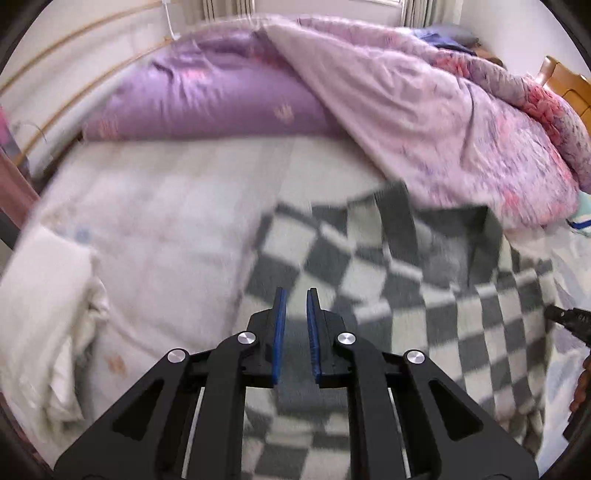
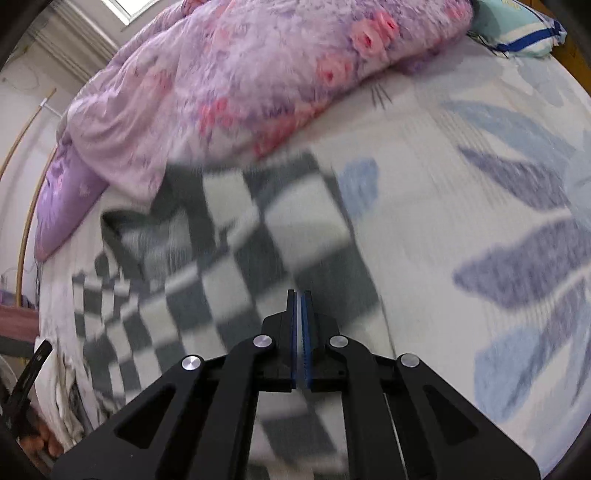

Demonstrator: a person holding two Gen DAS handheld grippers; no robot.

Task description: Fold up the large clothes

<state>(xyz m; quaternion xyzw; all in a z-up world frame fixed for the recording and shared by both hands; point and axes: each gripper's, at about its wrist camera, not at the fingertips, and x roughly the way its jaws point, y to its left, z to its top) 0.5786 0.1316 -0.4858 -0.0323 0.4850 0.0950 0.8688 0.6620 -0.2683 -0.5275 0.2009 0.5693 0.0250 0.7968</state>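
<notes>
1. Bedroom setting: a bed with a pale sheet [image 1: 159,236] fills both views, printed with blue and grey leaf shapes at the right of the right wrist view.
2. Left gripper [image 1: 295,295], bottom centre of its frame, is released: its blue pads [image 1: 279,332] stand apart with a clear gap and nothing between them.
3. Right gripper [image 2: 299,295], bottom centre of its frame, is clenched, pads nearly together; whether cloth is pinched there cannot be told through the blur.
4. Under and beyond both grippers lies the checkered garment [image 1: 424,295], grey and white squares, spread on the sheet from centre to lower right of the left view, and centre to lower left of the right view [image 2: 221,258].
5. Its far edge meets a pink floral quilt [image 1: 461,122] heaped across the upper right.
6. A purple pillow [image 1: 207,99] sits upper left beside the quilt.
7. A teal pillow [image 2: 517,33] lies in the upper right corner of the right view.
</notes>
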